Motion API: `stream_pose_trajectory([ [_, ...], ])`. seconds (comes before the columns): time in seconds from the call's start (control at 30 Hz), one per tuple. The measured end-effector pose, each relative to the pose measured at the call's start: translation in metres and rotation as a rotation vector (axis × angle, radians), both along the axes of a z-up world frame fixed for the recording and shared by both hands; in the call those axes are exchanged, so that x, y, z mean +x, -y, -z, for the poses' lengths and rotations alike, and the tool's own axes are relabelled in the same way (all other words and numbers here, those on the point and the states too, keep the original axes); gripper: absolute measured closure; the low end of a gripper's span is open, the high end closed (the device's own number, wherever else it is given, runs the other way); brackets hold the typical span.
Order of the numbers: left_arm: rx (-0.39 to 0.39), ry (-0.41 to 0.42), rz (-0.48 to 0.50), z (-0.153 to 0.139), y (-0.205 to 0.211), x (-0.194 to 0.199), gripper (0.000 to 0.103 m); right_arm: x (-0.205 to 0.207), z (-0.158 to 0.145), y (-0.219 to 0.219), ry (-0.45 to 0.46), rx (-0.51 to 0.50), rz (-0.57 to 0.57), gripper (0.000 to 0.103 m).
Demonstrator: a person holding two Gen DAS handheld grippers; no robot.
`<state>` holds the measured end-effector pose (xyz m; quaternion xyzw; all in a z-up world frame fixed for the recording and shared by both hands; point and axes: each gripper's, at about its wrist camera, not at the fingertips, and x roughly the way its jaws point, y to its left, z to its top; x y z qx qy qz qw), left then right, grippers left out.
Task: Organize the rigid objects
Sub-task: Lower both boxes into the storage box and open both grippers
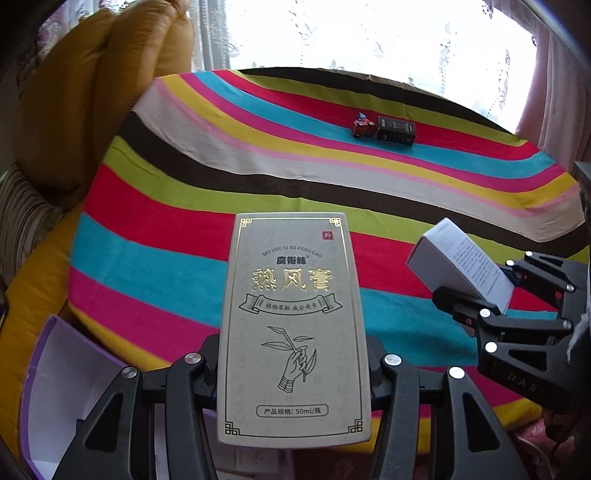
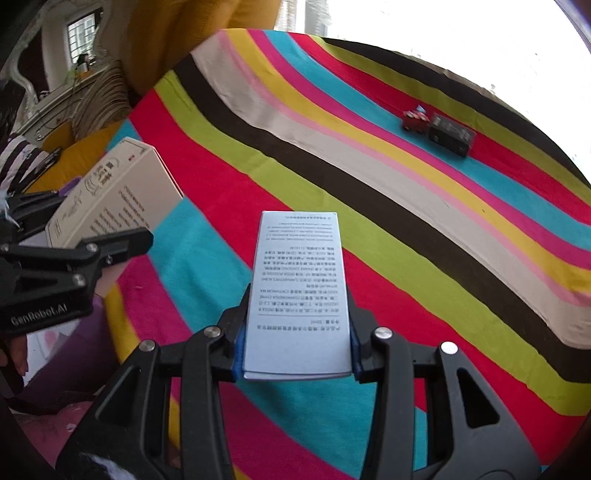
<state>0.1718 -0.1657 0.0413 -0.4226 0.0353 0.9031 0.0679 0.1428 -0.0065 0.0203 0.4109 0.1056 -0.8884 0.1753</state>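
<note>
Left wrist view: the left gripper (image 1: 293,363) has its jaws closed on the long sides of a grey-white carton (image 1: 293,325) with gold characters and a line drawing of a hand holding a sprig; the carton stands out along the fingers, printed face to the camera.
Right wrist view: the right gripper (image 2: 297,349) has its jaws clamped on a pale blue box (image 2: 299,291) covered in small print, blue pads pressing on both its long edges.
Carried boxes: both are held up over the striped blanket (image 1: 258,184), not resting on it, and apart from each other.
Across views: the right gripper with its blue box shows at the right edge of the left view; the left gripper with its carton shows at the left edge of the right view.
Far side of blanket: a small red toy car (image 1: 363,125) lies just beside a black box (image 1: 396,130), the two close or touching, on the blue and red stripes.
Surroundings: mustard cushions (image 1: 92,92) behind the blanket at left, a lace curtain (image 1: 351,33) against bright window light, a purple-edged open box (image 1: 59,387) at lower left.
</note>
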Motion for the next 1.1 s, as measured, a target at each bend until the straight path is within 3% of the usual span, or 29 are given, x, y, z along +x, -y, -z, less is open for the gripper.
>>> stream_pose_trajectory([
  [0.63, 0.063, -0.034, -0.199, -0.005, 0.099, 0.074, 0.050, 0.035, -0.025, 0.092, -0.045, 0.030, -0.259, 0.058],
  [1.1, 0.041, -0.022, -0.370, 0.006, 0.161, 0.104, 0.050, 0.077, -0.014, 0.175, -0.058, 0.106, -0.527, 0.058],
])
